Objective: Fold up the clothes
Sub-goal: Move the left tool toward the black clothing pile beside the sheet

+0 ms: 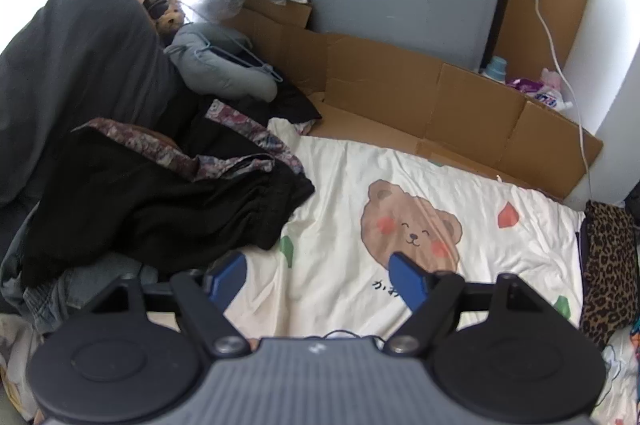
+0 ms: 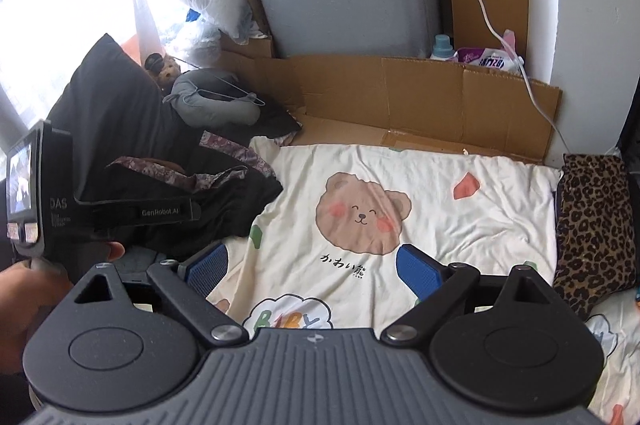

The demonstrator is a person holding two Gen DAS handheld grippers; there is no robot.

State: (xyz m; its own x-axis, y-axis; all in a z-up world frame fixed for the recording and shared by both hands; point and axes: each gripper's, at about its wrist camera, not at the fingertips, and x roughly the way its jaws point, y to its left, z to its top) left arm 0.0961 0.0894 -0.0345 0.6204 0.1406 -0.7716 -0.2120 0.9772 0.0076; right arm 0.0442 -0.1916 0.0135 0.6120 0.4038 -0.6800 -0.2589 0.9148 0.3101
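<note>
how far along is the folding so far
Done: nothing looks folded; the dark clothes lie heaped on the left of the bear sheet. In hand: nothing; the left gripper and right gripper hang open and empty over the sheet. Left: everything, starting with pulling a garment from the heap.

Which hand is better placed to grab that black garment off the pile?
Left, probably. The left tool hangs open beside the black garment; the right tool, also open, sits over the bear-print sheet.
</note>
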